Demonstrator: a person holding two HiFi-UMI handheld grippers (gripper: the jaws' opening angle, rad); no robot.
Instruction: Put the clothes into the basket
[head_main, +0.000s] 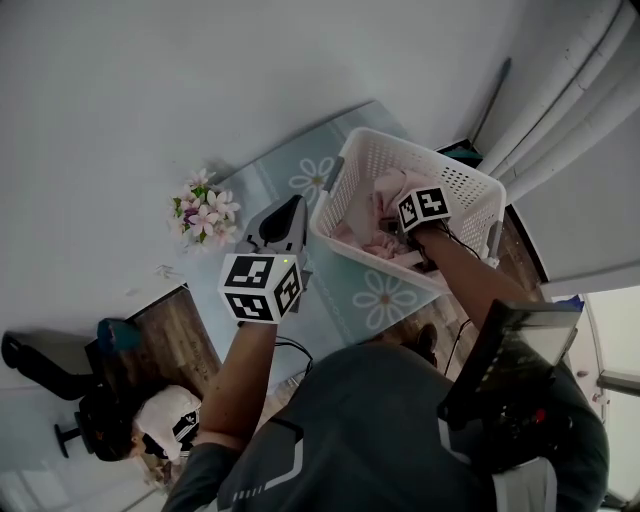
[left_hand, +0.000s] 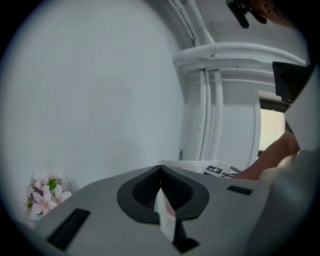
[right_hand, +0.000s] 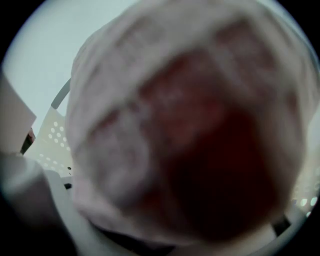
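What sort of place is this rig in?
Likely a home-style room, maybe staged: a white laundry basket of pink clothes on a daisy-print tablecloth, a bunch of flowers, and white curtains.

We see the basket on the surface, clothes inside it, flowers to its left, and our left gripper between them.
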